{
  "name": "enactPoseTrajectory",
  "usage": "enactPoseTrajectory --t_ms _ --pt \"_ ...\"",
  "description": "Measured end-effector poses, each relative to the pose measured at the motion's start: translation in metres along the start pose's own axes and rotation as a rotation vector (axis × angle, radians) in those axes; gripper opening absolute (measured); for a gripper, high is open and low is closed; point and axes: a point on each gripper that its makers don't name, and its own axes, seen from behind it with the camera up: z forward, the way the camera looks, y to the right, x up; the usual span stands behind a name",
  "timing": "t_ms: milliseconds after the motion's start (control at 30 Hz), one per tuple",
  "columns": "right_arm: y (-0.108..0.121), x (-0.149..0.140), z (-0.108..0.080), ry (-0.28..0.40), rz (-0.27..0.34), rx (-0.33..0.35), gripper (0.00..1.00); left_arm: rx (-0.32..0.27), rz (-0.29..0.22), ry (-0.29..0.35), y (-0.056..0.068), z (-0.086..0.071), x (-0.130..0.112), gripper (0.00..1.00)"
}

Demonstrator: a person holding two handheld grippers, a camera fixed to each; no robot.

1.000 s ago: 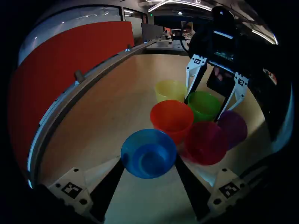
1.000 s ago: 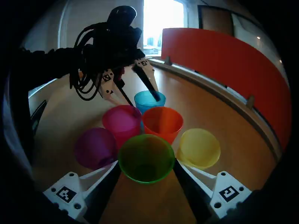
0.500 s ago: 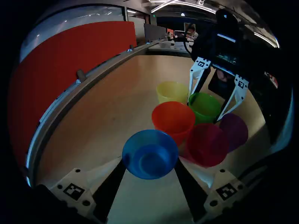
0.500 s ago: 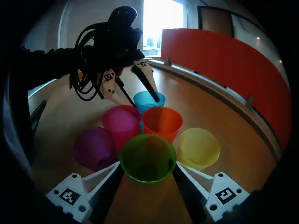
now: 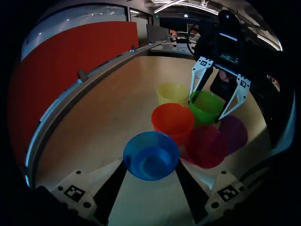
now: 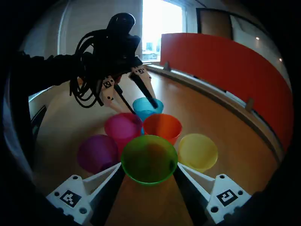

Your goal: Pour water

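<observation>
Tabletop [image 5: 113, 113], blue cup [image 5: 151, 155], green cup [image 6: 149, 159], red partition [image 5: 67, 56]

White fingers [image 6: 90, 184], square black-white markers [image 6: 70, 196]; black housing, looped black cables [image 6: 81, 94]; dark sleeve [image 6: 41, 71].

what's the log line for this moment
left gripper: shut on blue cup | right gripper: shut on green cup | pour: not yet | table: orange cup, yellow cup, pink cup, purple cup
</observation>
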Motion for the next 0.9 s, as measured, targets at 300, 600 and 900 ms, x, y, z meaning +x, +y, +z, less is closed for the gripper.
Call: enactPoseTrajectory --t_ms 300,600,900 --pt "-0.001 0.012 -0.014 0.024 -0.005 -0.02 0.89 0.026 -0.014 0.038 -0.002 -0.019 0.011 0.85" --pt "-0.01 0.032 -0.031 0.057 -0.02 -0.032 0.89 0.055 -0.009 0.081 0.01 -0.041 0.028 0.85" --pt "-0.02 0.052 -0.045 0.105 -0.024 -0.037 0.89 0.093 -0.024 0.147 0.019 -0.067 0.045 0.85"
